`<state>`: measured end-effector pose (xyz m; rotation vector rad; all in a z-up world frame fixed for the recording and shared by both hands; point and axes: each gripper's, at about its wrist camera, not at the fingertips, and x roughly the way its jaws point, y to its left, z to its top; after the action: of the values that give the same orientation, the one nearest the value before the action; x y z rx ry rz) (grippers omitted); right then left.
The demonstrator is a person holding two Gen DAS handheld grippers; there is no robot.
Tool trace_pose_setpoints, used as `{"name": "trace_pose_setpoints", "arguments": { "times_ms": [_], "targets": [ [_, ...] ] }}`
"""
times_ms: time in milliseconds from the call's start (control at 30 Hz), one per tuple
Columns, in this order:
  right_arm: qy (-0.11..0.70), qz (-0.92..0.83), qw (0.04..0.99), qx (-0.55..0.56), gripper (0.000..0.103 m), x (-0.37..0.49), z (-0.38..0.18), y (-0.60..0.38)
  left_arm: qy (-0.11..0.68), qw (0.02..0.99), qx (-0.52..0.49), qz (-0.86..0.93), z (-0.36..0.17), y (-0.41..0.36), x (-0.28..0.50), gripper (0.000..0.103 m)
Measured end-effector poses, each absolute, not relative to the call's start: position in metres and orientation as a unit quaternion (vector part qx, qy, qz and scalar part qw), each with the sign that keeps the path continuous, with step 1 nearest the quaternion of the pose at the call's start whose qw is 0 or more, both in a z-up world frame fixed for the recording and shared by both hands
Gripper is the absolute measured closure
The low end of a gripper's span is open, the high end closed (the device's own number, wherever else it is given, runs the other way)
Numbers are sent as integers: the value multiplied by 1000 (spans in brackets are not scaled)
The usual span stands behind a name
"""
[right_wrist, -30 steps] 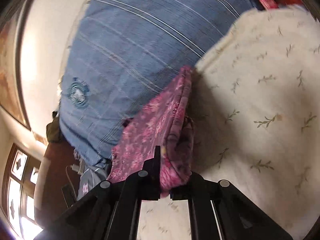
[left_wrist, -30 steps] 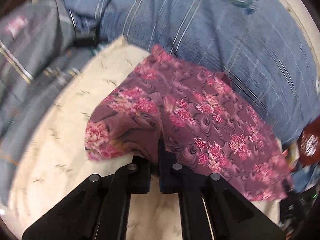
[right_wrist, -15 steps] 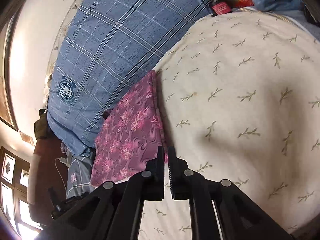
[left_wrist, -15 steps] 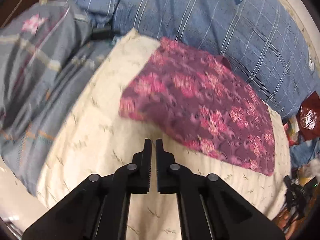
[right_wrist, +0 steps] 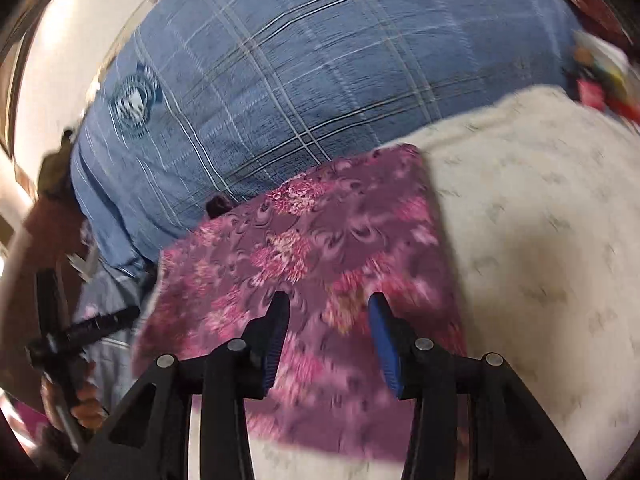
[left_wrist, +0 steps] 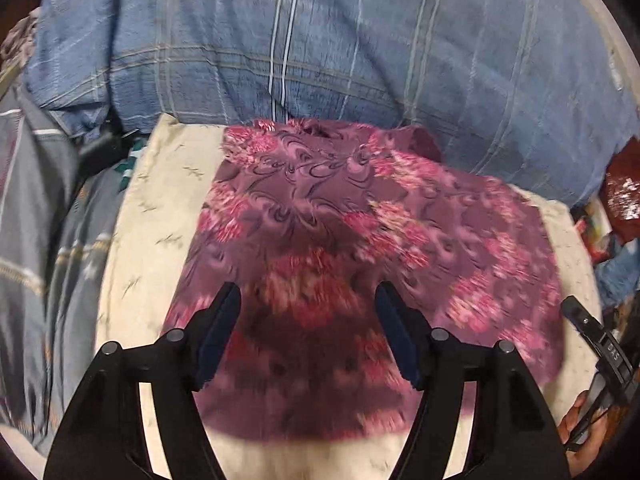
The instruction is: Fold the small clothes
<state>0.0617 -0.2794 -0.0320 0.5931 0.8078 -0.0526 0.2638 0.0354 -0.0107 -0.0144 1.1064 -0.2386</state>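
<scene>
A purple garment with pink flowers (left_wrist: 360, 232) lies folded flat on a cream pillow (left_wrist: 160, 208). My left gripper (left_wrist: 308, 304) hovers over its near left part with jaws opening, nothing pinched between the pads. In the right wrist view the same garment (right_wrist: 312, 248) spreads under my right gripper (right_wrist: 326, 312), whose jaws are also opening, with only cloth beneath them. The picture is blurred by motion, so whether the fingertips touch the cloth is unclear.
A big blue plaid pillow (left_wrist: 360, 48) rises behind the garment. Grey striped bedding (left_wrist: 36, 216) lies to the left. Red packets and clutter (left_wrist: 624, 192) sit at the right. The other gripper and a hand (left_wrist: 592, 392) show at the right edge; likewise a hand (right_wrist: 76, 392) at the left.
Both grippers were shut on the garment, then let it drop flat and drew back while shut. Now both have come back over the cloth and their jaws have spread.
</scene>
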Motion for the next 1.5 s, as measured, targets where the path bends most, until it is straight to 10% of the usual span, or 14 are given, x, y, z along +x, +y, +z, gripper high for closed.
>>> {"name": "trace_pose_setpoints", "arguments": {
  "times_ms": [533,1133,1233,1300,1500],
  "targets": [
    [413,55,892,174,50,89,-27,-169,533,831,29,-156,-3,83,276,23],
    [403,137,868,-255,40,106,-57,97,584,792,-101,-147,-15,179,313,23],
    [381,116,879,-263,49,115,-55,99,591,783,-116,-156,-18,176,328,23],
    [373,110,882,-267,87,120,-54,101,597,776,-122,-163,-22,173,336,23],
    [315,135,908,-239,97,112,-37,87,607,752,-163,-197,-35,154,366,23]
  ]
}}
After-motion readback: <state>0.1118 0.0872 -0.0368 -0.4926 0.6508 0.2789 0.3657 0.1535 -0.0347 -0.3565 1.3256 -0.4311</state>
